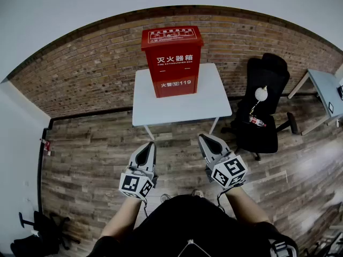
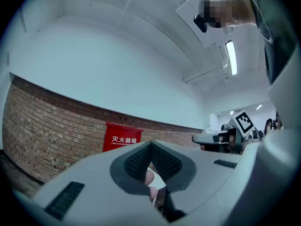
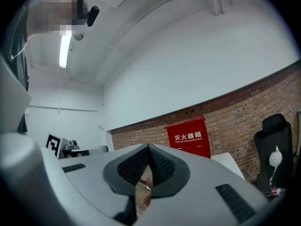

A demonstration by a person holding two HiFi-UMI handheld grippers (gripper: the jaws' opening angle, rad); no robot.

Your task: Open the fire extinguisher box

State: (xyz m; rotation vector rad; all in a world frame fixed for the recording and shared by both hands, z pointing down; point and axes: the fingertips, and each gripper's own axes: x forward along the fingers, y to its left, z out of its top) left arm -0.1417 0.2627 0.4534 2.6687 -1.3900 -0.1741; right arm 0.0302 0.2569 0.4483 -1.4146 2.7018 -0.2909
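A red fire extinguisher box (image 1: 172, 60) with white lettering stands upright and closed on a small white table (image 1: 214, 98) against the brick wall. It also shows as the red box (image 2: 122, 137) in the left gripper view and the red box (image 3: 188, 136) in the right gripper view, well ahead of the jaws. My left gripper (image 1: 146, 149) and right gripper (image 1: 206, 140) hang side by side over the wooden floor, short of the table's front edge. Both are shut with nothing between their jaws. They point level toward the box.
A black office chair (image 1: 261, 114) carrying a white lamp and a bottle stands right of the table. A grey desk (image 1: 326, 92) sits at the far right. Dark equipment (image 1: 37, 232) lies on the floor at lower left. A brick wall (image 1: 91, 68) runs behind.
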